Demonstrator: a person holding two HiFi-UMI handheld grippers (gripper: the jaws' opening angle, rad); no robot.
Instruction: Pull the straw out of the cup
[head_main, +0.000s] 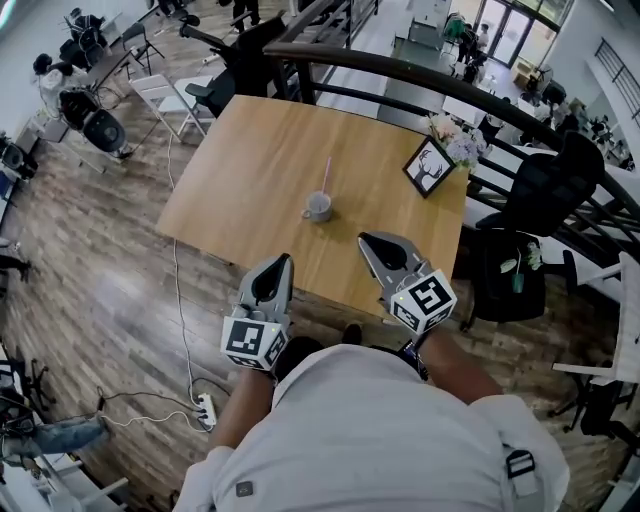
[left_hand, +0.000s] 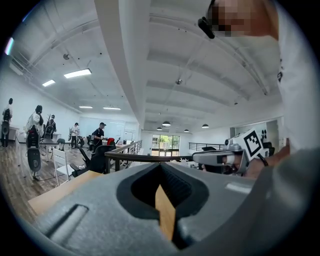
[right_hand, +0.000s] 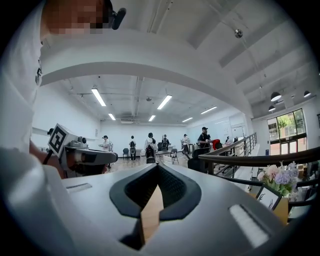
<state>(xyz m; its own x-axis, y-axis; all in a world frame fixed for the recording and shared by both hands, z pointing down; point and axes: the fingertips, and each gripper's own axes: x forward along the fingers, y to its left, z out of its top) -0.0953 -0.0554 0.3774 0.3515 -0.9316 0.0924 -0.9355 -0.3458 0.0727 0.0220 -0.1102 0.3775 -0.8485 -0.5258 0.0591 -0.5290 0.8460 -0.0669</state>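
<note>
Standing mid-frame on the wooden table (head_main: 250, 160): white cup (head_main: 318, 208), pink straw (head_main: 326, 176) inside. Lower centre: left gripper (head_main: 283, 260), right gripper (head_main: 367, 240), both clenched, empty.

The surface (head_main: 250, 170) is warm honey-brown wood. At its centre the cup (head_main: 318, 208) is pale grey-white, and the straw (head_main: 326, 172) is pink. At two o'clock from the cup, the picture frame (head_main: 428, 166) is black around a white sheet with a black antlered silhouette. The left tool (head_main: 284, 262) and right tool (head_main: 366, 241) are grey with black-and-white square markers. The floor (head_main: 100, 260) is grey-brown planks.
</note>
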